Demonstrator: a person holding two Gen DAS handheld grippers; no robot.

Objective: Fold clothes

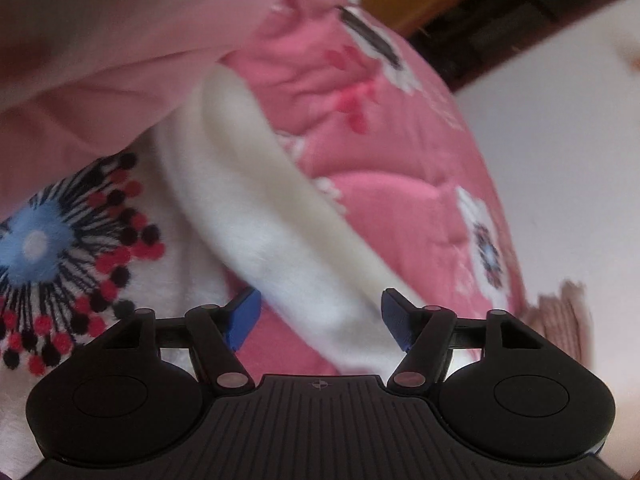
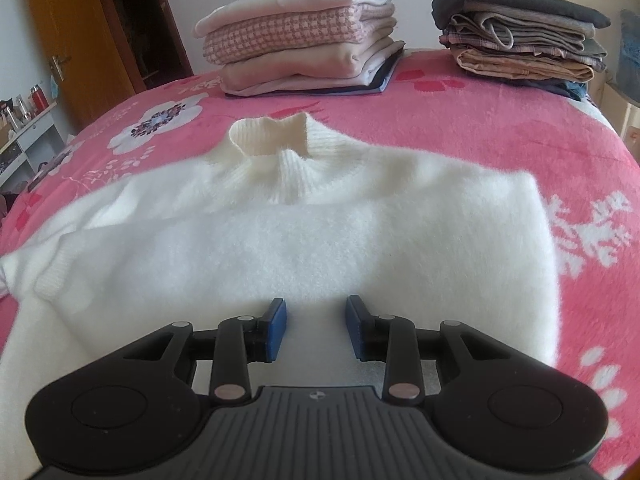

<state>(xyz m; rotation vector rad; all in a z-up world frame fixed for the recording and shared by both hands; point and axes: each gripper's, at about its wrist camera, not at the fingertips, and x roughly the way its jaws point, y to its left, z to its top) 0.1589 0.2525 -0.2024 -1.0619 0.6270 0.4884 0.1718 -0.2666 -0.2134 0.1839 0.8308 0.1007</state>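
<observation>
We hold two grippers over a pink flowered bed (image 2: pixel 500 120), where a white fluffy sweater (image 2: pixel 320 232) lies spread face up, its ribbed collar (image 2: pixel 272 136) pointing toward the far edge. One side looks turned in over the body, with a knitted cuff (image 2: pixel 52 276) resting near the bed's left edge. The right gripper (image 2: pixel 316 328) hovers low over the sweater's near hem, its blue fingers parted and pinching nothing. The left gripper (image 1: pixel 320 320) stands with its fingers spread wide, a band of white knit (image 1: pixel 280 200) running between them, unpinched. Two stacks of folded clothes, one pale (image 2: pixel 304 36) and one dark (image 2: pixel 520 36), sit along the far edge. We judge the sweater mid-fold; the next move calls for pinching a hem or sleeve and carrying it across the body.
</observation>
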